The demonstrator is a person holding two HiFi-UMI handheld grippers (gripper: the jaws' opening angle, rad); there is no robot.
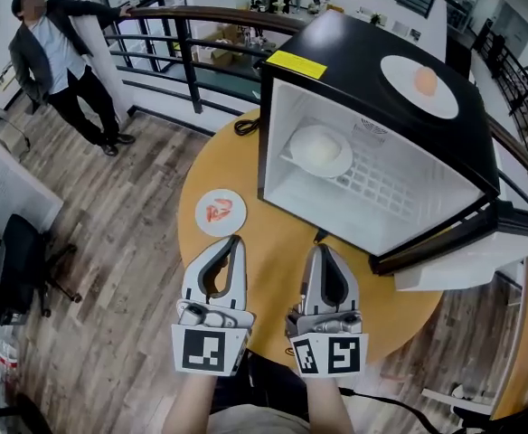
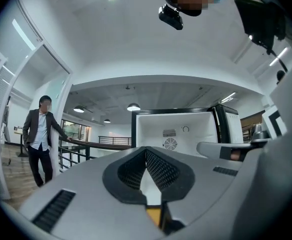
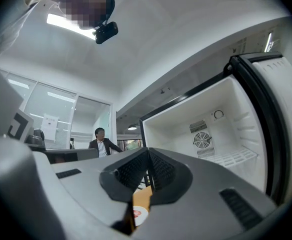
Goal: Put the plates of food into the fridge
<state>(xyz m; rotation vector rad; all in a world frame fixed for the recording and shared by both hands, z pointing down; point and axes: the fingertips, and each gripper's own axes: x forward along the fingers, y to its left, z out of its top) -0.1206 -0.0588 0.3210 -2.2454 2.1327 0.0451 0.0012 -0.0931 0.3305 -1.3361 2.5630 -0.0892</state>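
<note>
A black mini fridge [image 1: 354, 61] stands open on the round wooden table [image 1: 273, 269], its white inside facing me. A plate with white food [image 1: 319, 150] rests on the wire shelf inside. Another plate with an orange piece of food [image 1: 419, 85] lies on the fridge's top. A third plate with red food [image 1: 221, 212] sits on the table left of the fridge, just beyond my left gripper [image 1: 236, 240]. My right gripper [image 1: 322, 250] hovers beside it, in front of the fridge. Both are shut and empty. The right gripper view shows the red-food plate [image 3: 138, 215] below the jaws.
The fridge door [image 1: 467, 251] hangs open to the right. A person [image 1: 61, 57] stands by the railing [image 1: 201, 25] at the back left. An office chair [image 1: 15, 260] stands on the wooden floor at the left. A black cable [image 1: 246, 127] lies by the fridge.
</note>
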